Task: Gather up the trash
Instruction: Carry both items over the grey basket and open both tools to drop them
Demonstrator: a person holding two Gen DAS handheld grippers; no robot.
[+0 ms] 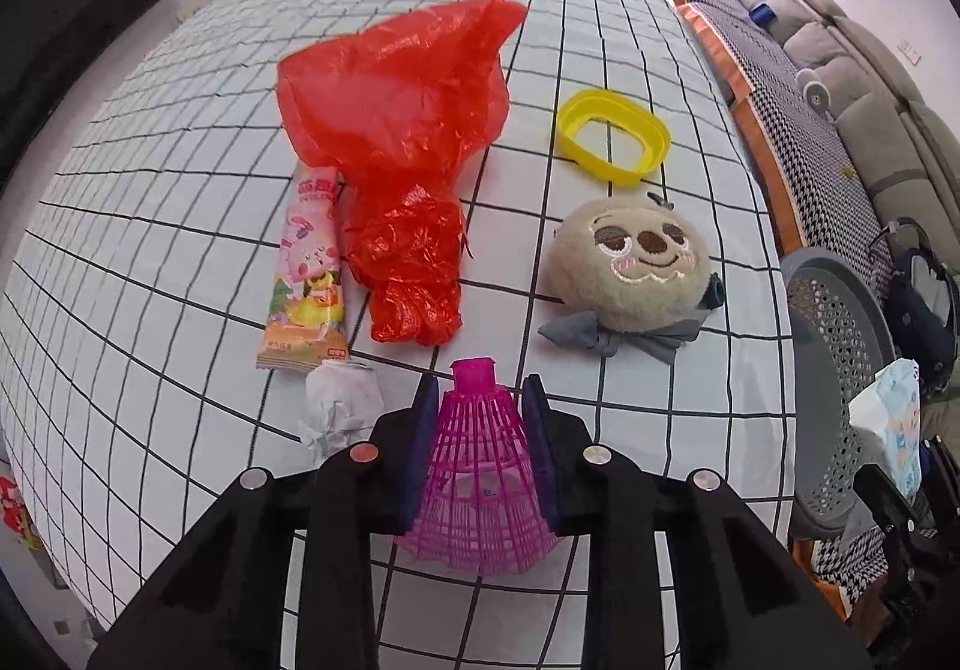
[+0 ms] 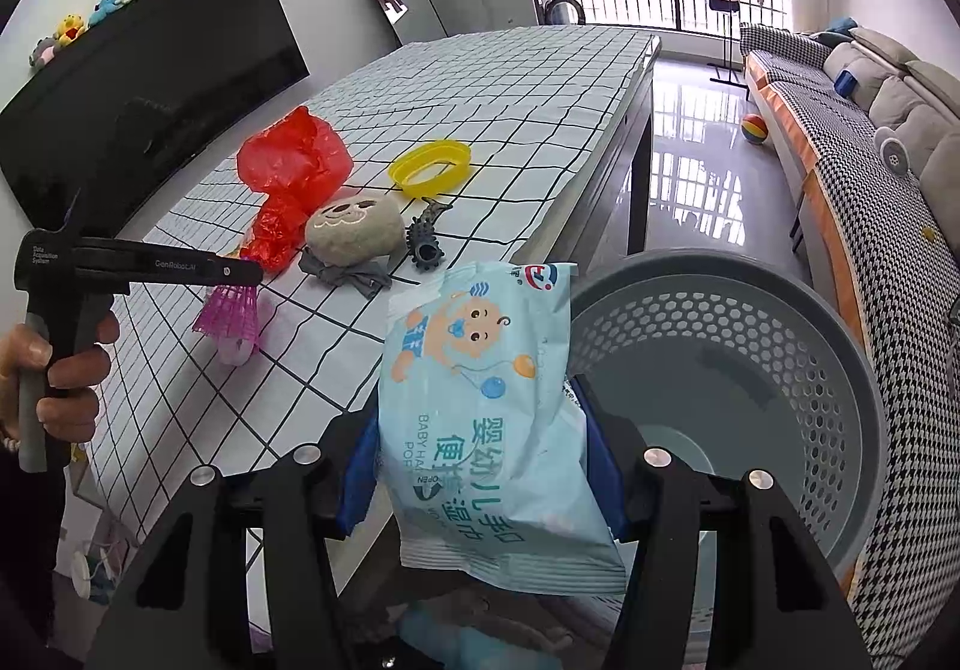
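- The left gripper is clamping a pink plastic shuttlecock between its blue pads, cap end pointing away; seen from the right wrist view, the skirt is hanging above the checked tablecloth.
- The right gripper is pinching a pale blue baby-wipes packet, holding it beside the grey perforated basket off the table edge.
- Lying on the table: a crumpled red plastic bag, a pink snack wrapper beside it, a white paper wad, a yellow plastic ring and a beige plush toy.
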